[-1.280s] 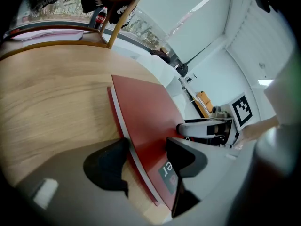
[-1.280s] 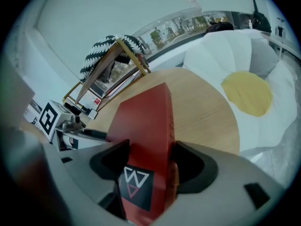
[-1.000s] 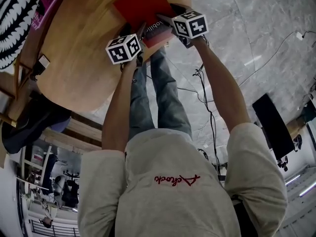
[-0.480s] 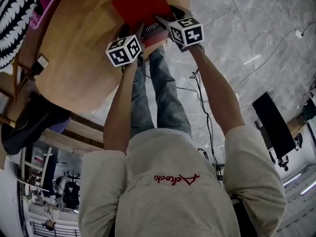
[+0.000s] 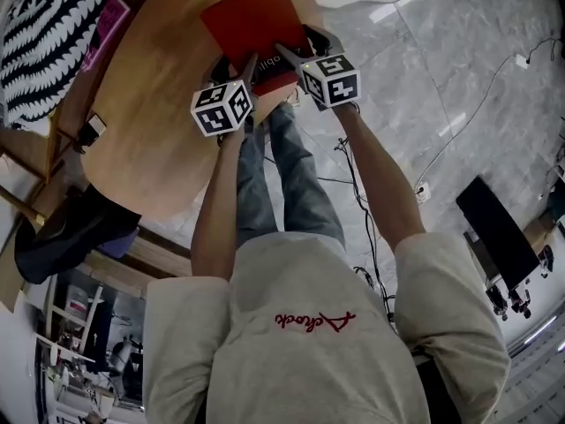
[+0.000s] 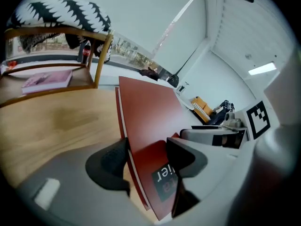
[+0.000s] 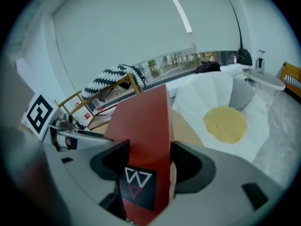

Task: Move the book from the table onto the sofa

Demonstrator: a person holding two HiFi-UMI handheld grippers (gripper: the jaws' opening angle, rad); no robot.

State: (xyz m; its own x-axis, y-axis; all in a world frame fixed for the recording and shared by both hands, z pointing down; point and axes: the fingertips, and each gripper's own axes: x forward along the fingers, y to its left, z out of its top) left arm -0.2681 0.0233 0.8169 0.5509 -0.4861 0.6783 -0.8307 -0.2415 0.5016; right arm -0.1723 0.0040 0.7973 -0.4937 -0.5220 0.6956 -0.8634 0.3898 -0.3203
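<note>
From the head view we look steeply down past the person (image 5: pixel 300 325) onto the table (image 5: pixel 150 122). Our 2 gripper views sit close behind their jaws, facing across it. All 3 views share the red book (image 5: pixel 252 20).

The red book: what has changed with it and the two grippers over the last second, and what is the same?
In the head view the right gripper has come slightly toward the person and nearer the left gripper, bringing the red book with it; the camera shifted too. Nothing was taken or released: both grippers stay shut on the book's near edge, over the table.
</note>
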